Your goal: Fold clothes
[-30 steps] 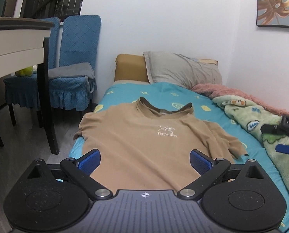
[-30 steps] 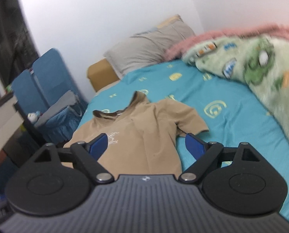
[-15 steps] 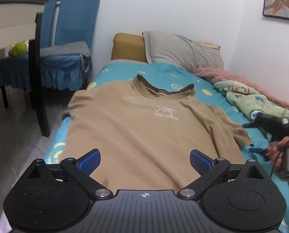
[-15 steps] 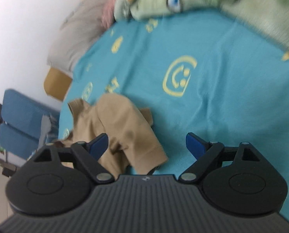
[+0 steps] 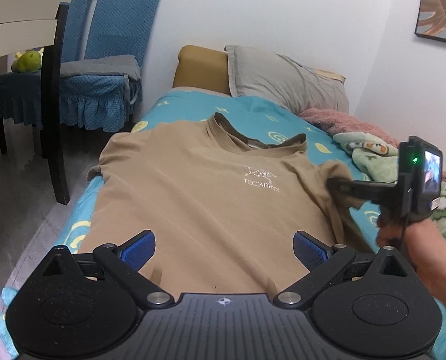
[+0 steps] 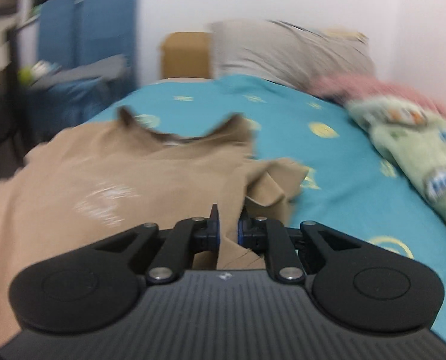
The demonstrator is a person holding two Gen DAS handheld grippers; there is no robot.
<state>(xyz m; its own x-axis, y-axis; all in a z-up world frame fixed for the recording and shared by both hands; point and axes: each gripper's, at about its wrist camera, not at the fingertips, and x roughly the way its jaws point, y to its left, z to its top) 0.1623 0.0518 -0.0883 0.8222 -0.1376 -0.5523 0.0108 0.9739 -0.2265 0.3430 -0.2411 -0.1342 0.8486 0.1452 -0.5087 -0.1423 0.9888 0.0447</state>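
A tan T-shirt (image 5: 199, 198) with a white chest logo lies face up on the teal bed sheet (image 5: 175, 105), collar toward the pillow. My left gripper (image 5: 224, 247) hovers open over the shirt's bottom hem, nothing between its blue pads. In the left wrist view my right gripper (image 5: 335, 186), held by a hand, reaches onto the shirt's right sleeve. The blurred right wrist view shows that gripper (image 6: 228, 228) shut on a fold of the tan T-shirt (image 6: 133, 180) at the sleeve, cloth bunched between the fingers.
A grey pillow (image 5: 282, 81) and a tan cushion (image 5: 202, 69) lie at the bed's head. A green and pink blanket (image 5: 372, 153) is heaped along the right side. Blue-covered chairs (image 5: 103, 69) and a dark table leg (image 5: 53, 105) stand left of the bed.
My right gripper swung down to the shirt's right sleeve and went from open to shut on the cloth. My left gripper moved closer over the hem, still open.
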